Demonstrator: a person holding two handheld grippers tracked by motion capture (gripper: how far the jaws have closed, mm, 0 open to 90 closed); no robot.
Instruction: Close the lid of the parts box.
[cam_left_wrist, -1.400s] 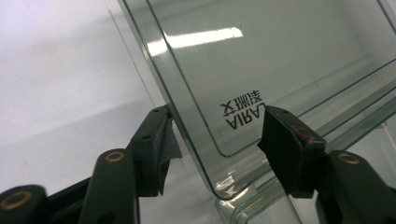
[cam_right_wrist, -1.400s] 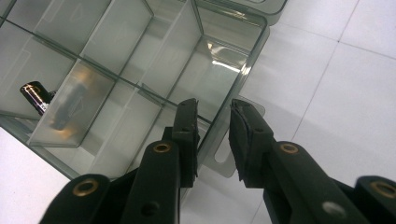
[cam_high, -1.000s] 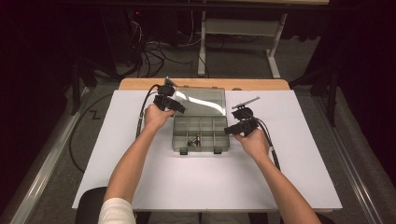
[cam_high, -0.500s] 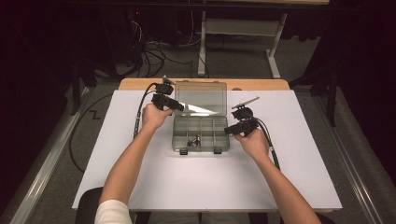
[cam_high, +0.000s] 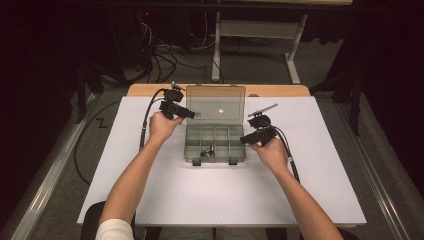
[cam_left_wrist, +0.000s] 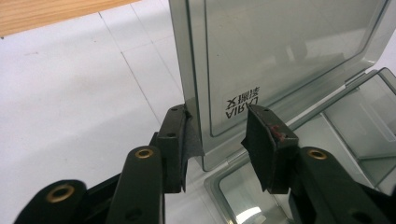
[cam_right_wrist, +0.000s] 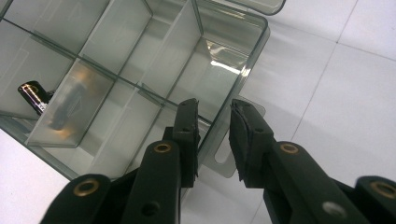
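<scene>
Hands work a clear plastic organizer box (cam_high: 214, 142) at the middle of a white table (cam_high: 310, 200). The lid (cam_high: 215, 104) stands raised at the far side, hinged open. The left gripper (cam_left_wrist: 219, 135) sits at the lid's left edge: its jaws have just been closing, with that edge between them, one pad (cam_left_wrist: 189, 140) against the plastic and the other standing off with a gap. The right gripper (cam_right_wrist: 212, 140) straddles the box's right wall near a flat tab (cam_right_wrist: 224, 161), jaws half open with the wall between them and not clearly pinched.

To open the lid well, the left jaws likely need a firm pinch low on the lid edge and a slow swing back, while the right gripper steadies the base so it does not slide.

Small dark items (cam_high: 207, 150) lie in a front compartment; they are too small to identify in the high view. One dark cylinder (cam_right_wrist: 32, 95) is half hidden behind a divider. The lid's hinge is hard to make out.
</scene>
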